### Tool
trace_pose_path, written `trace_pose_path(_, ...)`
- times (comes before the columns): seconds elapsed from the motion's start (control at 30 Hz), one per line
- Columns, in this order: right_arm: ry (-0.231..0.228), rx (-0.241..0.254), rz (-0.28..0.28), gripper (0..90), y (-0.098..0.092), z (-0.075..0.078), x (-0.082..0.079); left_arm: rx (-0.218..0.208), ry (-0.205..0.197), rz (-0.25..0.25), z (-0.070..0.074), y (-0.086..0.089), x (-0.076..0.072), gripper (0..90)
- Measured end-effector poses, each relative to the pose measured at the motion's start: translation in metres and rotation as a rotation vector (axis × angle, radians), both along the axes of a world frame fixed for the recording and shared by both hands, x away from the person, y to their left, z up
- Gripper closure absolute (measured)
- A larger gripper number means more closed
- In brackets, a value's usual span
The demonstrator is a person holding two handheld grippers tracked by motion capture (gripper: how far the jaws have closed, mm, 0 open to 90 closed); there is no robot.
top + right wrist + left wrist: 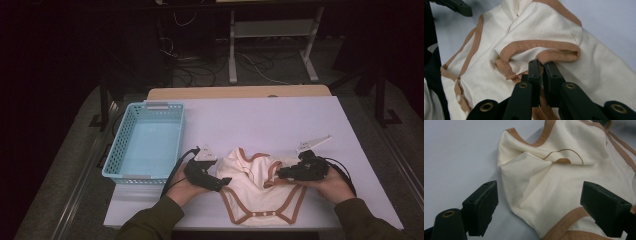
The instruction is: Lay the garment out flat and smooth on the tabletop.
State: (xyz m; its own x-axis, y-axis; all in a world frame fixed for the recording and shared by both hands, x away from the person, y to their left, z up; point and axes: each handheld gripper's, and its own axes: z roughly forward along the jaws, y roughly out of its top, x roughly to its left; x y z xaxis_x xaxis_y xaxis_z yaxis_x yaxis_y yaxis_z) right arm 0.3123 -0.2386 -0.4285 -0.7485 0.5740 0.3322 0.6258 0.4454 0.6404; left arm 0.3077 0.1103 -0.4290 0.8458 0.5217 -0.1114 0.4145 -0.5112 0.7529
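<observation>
A cream baby bodysuit [255,185] with brown trim lies crumpled on the white table [270,120], near the front edge. My left gripper [225,182] rests at the garment's left side. In the left gripper view its jaws [540,192] stand wide open, with a fold of the cream cloth [564,177] lying between them, untouched by the pads. My right gripper [280,173] is at the garment's right side. Its jaws [543,66] are shut on the brown-trimmed edge of the bodysuit [544,30]. The left gripper's tip [459,6] shows at the top left of the right gripper view.
A light blue plastic basket [112,160] stands on the table's left side, with nothing in it. Behind the bodysuit the white tabletop stretches to a wooden strip [240,92] at the far edge. Beyond the table, cables and a metal stand [232,45] sit on the dark floor.
</observation>
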Motion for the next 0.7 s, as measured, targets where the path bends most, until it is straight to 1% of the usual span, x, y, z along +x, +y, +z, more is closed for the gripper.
trace_pose_path(0.07,-0.015,0.002,-0.001,87.3,0.001,0.003,0.001,-0.002,0.001,0.002,0.0,0.0,0.0,14.4)
trace_pose_path(0.23,-0.03,0.013,-0.004,88.3,0.003,0.007,0.004,0.001,0.001,0.001,0.0,0.0,0.0,14.3)
trace_pose_path(0.27,-0.043,0.015,-0.007,88.4,0.003,0.008,0.005,0.001,0.001,0.0,0.0,0.0,0.0,14.4)
trace_pose_path(0.4,-0.069,0.026,-0.026,88.6,0.003,0.014,0.009,0.001,0.002,0.001,0.0,0.0,0.0,14.4)
trace_pose_path(0.53,-0.107,0.039,-0.048,88.7,0.005,0.021,0.017,0.002,0.002,0.004,0.0,-0.001,0.0,14.4)
trace_pose_path(0.7,-0.146,0.061,-0.072,88.7,0.009,0.03,0.032,0.001,0.002,0.001,-0.001,0.0,0.0,14.4)
